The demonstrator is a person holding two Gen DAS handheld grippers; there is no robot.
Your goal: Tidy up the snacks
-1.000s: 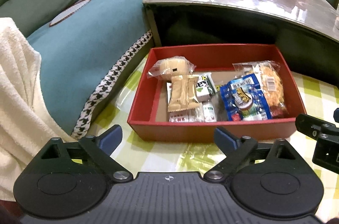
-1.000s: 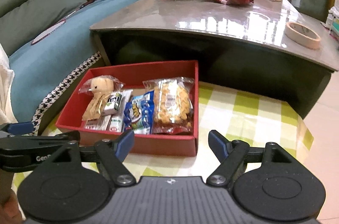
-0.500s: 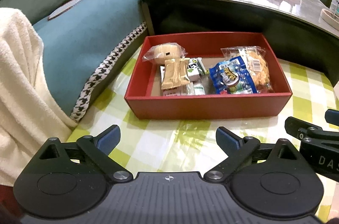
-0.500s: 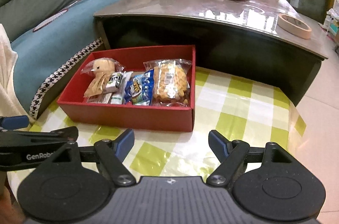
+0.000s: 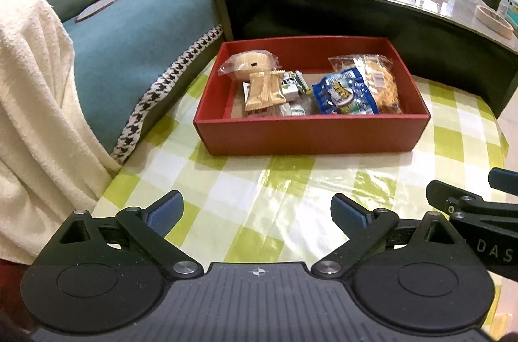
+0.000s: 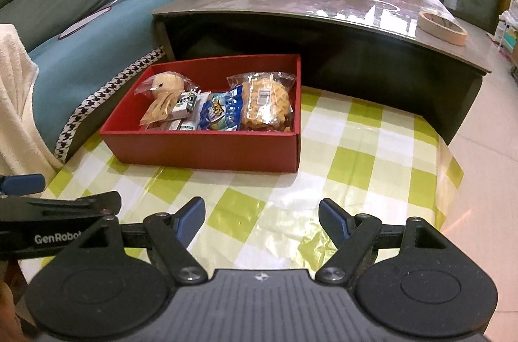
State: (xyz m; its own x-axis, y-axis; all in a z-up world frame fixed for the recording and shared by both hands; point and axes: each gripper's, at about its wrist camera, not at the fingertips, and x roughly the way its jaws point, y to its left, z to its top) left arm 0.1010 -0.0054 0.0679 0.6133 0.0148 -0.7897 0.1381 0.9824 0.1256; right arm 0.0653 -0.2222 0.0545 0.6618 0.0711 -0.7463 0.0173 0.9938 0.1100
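Checked tablecloth (image 5: pixel 285 189) bare between me and red box (image 5: pixel 310 134) at its far edge. Box holds snack packets (image 6: pixel 223 105), packed side by side. My left gripper (image 5: pixel 255 209) and right gripper (image 6: pixel 261 215): both spread apart, empty.

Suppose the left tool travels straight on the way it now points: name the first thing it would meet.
Probably the near wall of the red box. The left tool is open, with only checked tablecloth between; depth and height are uncertain.

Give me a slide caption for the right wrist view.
Open right gripper over the checked cloth, facing a red box of snacks.
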